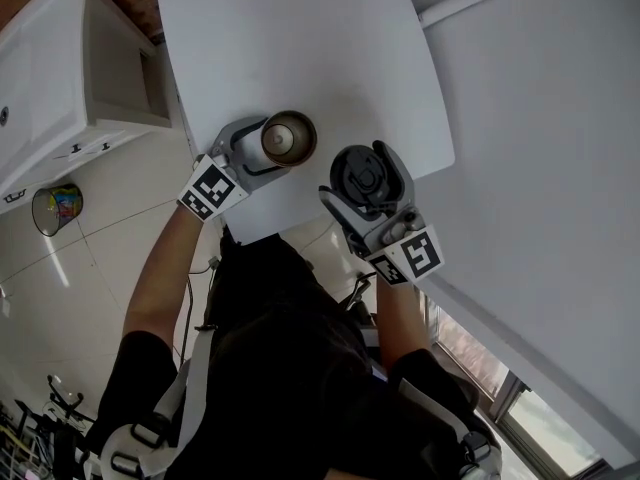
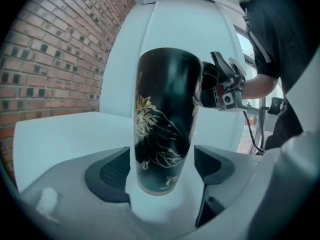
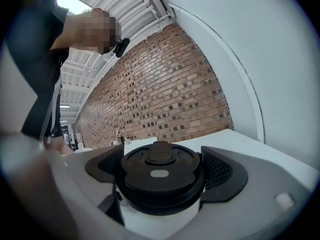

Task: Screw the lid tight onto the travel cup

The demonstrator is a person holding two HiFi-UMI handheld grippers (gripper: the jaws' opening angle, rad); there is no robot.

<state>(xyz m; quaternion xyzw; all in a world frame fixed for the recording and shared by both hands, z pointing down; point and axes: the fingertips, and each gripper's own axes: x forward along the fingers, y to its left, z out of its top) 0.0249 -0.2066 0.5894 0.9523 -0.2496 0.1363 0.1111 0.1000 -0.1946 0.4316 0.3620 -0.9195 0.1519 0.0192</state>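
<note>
No words or numbers can be read. The black travel cup (image 2: 165,119) bears a gold flower drawing and, near its base, a line of gold print too fine to make out. The cubes on the left tool (image 1: 262,146) and the right tool (image 1: 365,175) show only black-and-white square patterns.

Overhead, two close-ups; cup (image 1: 288,138) apparently shared.
</note>
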